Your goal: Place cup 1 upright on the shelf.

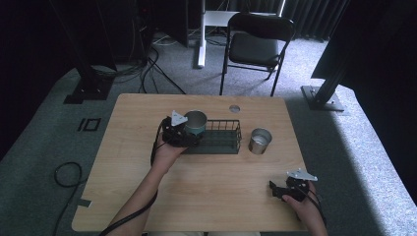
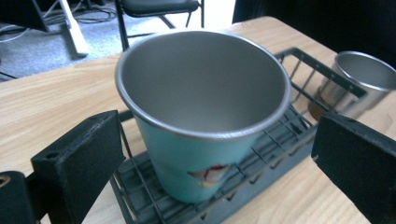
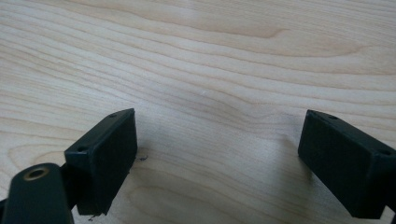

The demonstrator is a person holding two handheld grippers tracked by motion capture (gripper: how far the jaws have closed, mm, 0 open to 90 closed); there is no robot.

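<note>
A teal cup with a steel inside stands upright in the left end of a dark wire basket at the middle of the table. My left gripper is right at the cup, open, with a black jaw on either side of it and a gap between each pad and the cup wall. A bare steel cup stands on the table just right of the basket. My right gripper rests open near the front right of the table, with nothing between its jaws.
The wooden table has a small round hole near its far edge. A black folding chair stands beyond the table. Cables lie on the grey carpet at the left.
</note>
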